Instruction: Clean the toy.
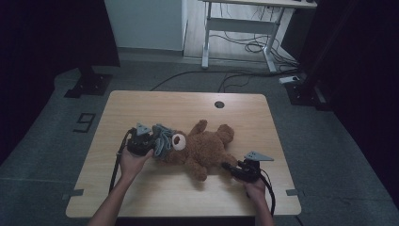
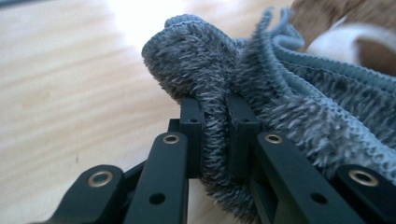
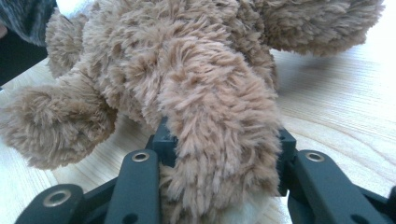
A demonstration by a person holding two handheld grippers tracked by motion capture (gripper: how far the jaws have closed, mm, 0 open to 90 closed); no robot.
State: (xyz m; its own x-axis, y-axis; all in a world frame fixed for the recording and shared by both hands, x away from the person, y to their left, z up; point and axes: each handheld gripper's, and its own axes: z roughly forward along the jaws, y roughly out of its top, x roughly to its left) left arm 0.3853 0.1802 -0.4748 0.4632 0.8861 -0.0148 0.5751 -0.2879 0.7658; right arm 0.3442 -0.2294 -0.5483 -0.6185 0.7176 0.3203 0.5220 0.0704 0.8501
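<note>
The left gripper [image 2: 215,116] has its two black jaws pressed close together on a fold of the fluffy grey knitted cloth [image 2: 299,98], so only a thin strip of the fabric sits between them. The rest of this cloth spreads to the right of the jaws and lies against the head of the brown plush teddy bear [image 1: 202,146]. In the high view the left gripper [image 1: 151,143] is just beside the bear's head, on the light wooden table [image 1: 141,108]. The right gripper [image 3: 219,144] holds one furry leg of the bear between its jaws; they stand rather wide because the limb is thick. The bear's body lies in front of this gripper, on the table.
</note>
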